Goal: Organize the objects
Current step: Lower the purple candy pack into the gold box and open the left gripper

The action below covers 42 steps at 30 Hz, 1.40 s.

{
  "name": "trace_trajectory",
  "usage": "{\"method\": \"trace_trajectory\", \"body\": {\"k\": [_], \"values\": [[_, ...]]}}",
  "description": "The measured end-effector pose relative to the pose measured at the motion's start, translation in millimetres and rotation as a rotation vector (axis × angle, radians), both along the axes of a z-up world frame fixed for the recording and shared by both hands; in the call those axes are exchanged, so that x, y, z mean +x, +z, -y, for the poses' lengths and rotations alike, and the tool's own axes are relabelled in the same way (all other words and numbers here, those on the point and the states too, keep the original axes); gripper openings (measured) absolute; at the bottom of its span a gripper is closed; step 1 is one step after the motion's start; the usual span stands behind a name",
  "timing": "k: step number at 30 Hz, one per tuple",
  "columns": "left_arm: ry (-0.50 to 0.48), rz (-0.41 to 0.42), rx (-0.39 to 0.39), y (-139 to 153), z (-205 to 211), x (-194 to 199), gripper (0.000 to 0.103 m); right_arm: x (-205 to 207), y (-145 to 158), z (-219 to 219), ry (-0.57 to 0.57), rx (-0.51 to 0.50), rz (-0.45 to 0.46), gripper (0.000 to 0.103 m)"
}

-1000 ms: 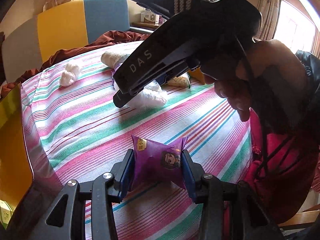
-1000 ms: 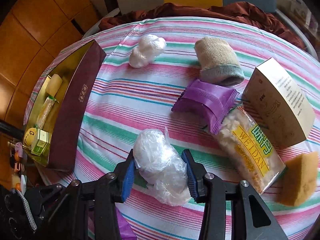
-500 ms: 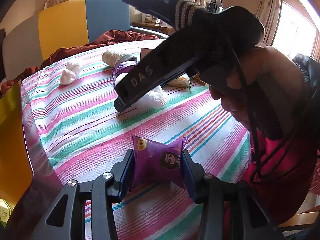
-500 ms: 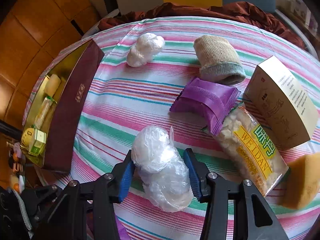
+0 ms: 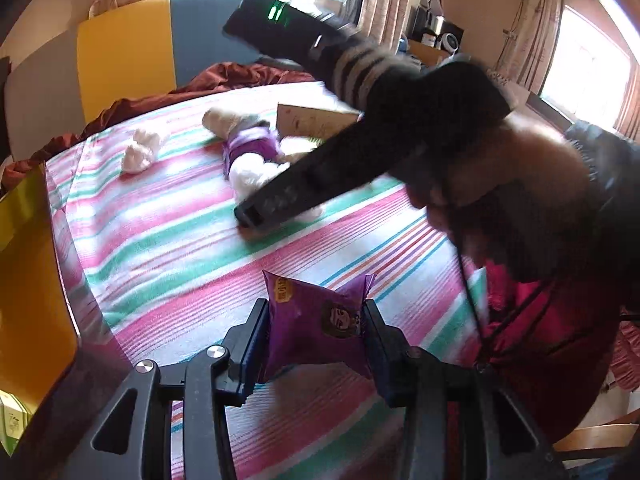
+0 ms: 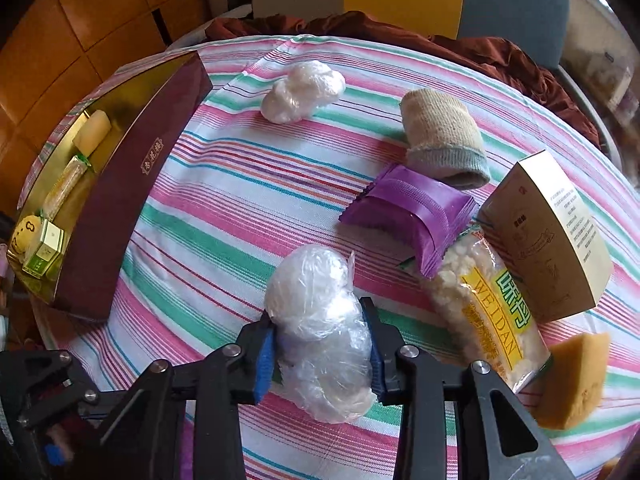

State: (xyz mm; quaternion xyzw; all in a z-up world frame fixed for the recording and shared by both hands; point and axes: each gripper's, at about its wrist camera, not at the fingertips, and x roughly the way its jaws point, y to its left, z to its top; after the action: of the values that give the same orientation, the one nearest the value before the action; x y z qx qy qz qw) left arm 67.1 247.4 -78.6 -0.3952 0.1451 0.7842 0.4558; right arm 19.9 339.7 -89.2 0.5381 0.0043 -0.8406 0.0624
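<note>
Left wrist view: your left tool (image 5: 316,322) is clamped on a purple snack packet (image 5: 318,322), pads pressing both side edges, the packet held above the striped worktop (image 5: 168,240) just in front of the tall box wall (image 5: 36,280) at the left edge. Judged from its puffed look, the packet is light, air-filled and crinkly; foil like that can slip, and a harder squeeze could crush what is inside, so keep the pads on the sealed side edges. Your right hand (image 5: 532,184) and the body of the other tool cross the middle of this view, blurred, and hide most of the pile beyond the packet. The box's contents are nearly all cut off here.

Right wrist view: your right tool (image 6: 320,346) has just been closing and now grips a clear plastic bundle of something white (image 6: 320,336), which lies well to the right of the maroon gift box (image 6: 120,208). It looks soft, light and slick; the film may slide or the lump may squeeze out, so hold it across the thick middle, not the loose twisted end. What the white filling is, you cannot tell. Whether the bundle has lifted off the cloth is hidden by the tool. The sponge wedge (image 6: 572,380), far right of the box, is blurred.
</note>
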Motion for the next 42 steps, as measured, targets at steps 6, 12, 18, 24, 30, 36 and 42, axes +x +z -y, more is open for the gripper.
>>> {"method": "trace_trajectory", "body": {"k": [6, 12, 18, 24, 30, 36, 42], "values": [[0.036, -0.006, 0.085, 36.4, 21.4, -3.0, 0.045, 2.5, 0.7, -0.2, 0.001, 0.004, -0.007, 0.038], [0.211, 0.005, 0.156, 68.9, 75.1, -46.0, 0.045, 4.1, 1.7, 0.6, 0.004, 0.014, -0.011, 0.038], [0.488, 0.114, 0.155, 69.6, 146.8, -125.3, 0.046, 3.0, 1.5, 3.1, 0.007, 0.026, -0.012, 0.038], [0.667, 0.203, 0.100, 45.6, 197.6, -195.4, 0.045, 3.1, 1.9, 5.0, 0.009, 0.037, -0.013, 0.038], [0.742, 0.215, 0.009, 18.8, 209.1, -235.2, 0.046, 3.1, 2.1, 5.3, 0.010, 0.038, -0.013, 0.039], [0.810, 0.244, -0.051, 2.9, 220.8, -260.6, 0.055, 2.4, 1.6, 5.6, 0.009, 0.035, -0.012, 0.039], [0.863, 0.226, -0.020, 12.9, 245.0, -238.8, 0.057, 2.4, 1.5, 5.8, 0.009, 0.036, -0.013, 0.039]]}}
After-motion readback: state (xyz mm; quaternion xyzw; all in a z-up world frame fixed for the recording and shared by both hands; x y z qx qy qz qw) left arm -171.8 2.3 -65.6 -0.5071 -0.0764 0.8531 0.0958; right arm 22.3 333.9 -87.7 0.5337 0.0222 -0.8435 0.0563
